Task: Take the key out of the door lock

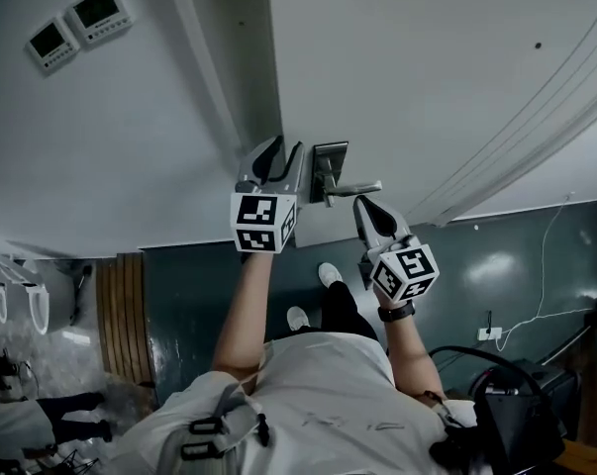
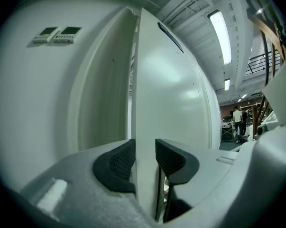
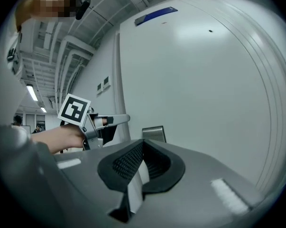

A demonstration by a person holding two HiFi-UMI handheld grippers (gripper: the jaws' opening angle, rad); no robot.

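The left gripper point(image 1: 282, 154) is open, its jaws apart with the door edge point(image 2: 145, 127) between them and the pads not clamped. Just right of it is the lock plate point(image 1: 329, 158) with the handle point(image 1: 359, 188); no key can be made out there. The right gripper point(image 1: 365, 209) hangs just below the handle, jaws together on nothing. This looks like the approach step. The next move calls for finding the key at the plate and closing one gripper on its head.
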